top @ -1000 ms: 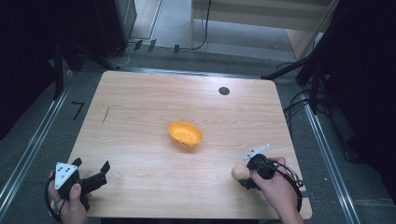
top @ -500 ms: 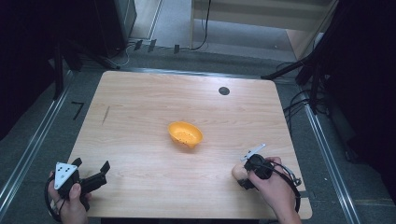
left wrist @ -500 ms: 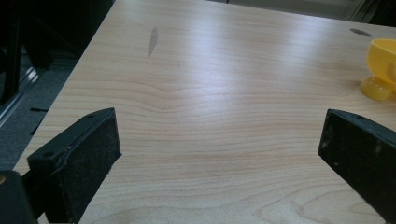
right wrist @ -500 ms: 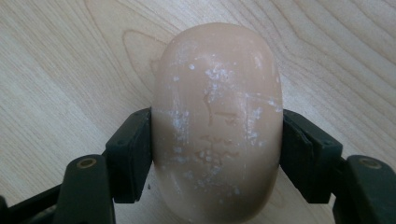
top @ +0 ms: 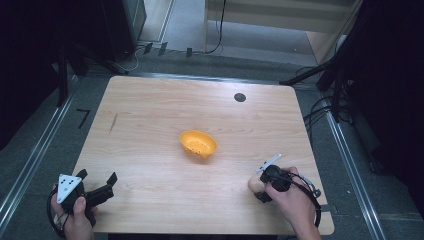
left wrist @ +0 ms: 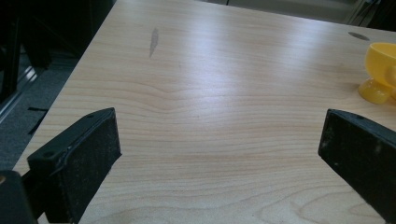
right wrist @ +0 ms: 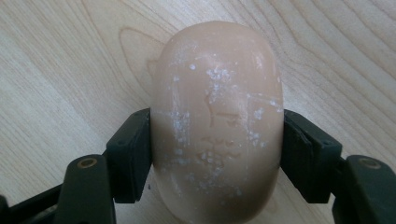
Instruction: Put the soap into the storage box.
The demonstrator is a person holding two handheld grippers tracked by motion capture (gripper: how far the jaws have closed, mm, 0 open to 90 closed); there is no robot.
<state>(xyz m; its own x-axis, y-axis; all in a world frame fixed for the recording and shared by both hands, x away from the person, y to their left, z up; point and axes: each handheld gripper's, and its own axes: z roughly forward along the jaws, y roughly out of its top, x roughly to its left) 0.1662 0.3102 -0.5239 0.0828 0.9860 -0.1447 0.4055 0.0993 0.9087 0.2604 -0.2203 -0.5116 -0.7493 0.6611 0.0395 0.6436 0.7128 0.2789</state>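
The right hand-held gripper [right wrist: 217, 154] is clamped on a tan bar of soap [right wrist: 217, 121], its two black jaws pressing the bar's long sides while the bar lies on the worktop [top: 150, 125] near the front right corner, well apart from the orange soap dish [top: 198, 144] standing at the middle. The left hand-held gripper [left wrist: 219, 154] is released, jaws spread wide with nothing between them, resting at the front left corner of the worktop and looking across bare wood toward the dish [left wrist: 380, 70]. The likely trouble is slip: the bar is rounded and smooth, the jaws catch it only across the middle of its curved flanks, and a lift or quick swing could let it squirt out forward or twist in the grip. Squeezing harder could dent the soap or push it out the same way. The dish looks light and sits on small feet, so setting the bar down off-centre might tip or slide it, with the left hand-held gripper too far off to steady it. The top of the bar bears a faint embossed mark under white flecks, too worn to read.
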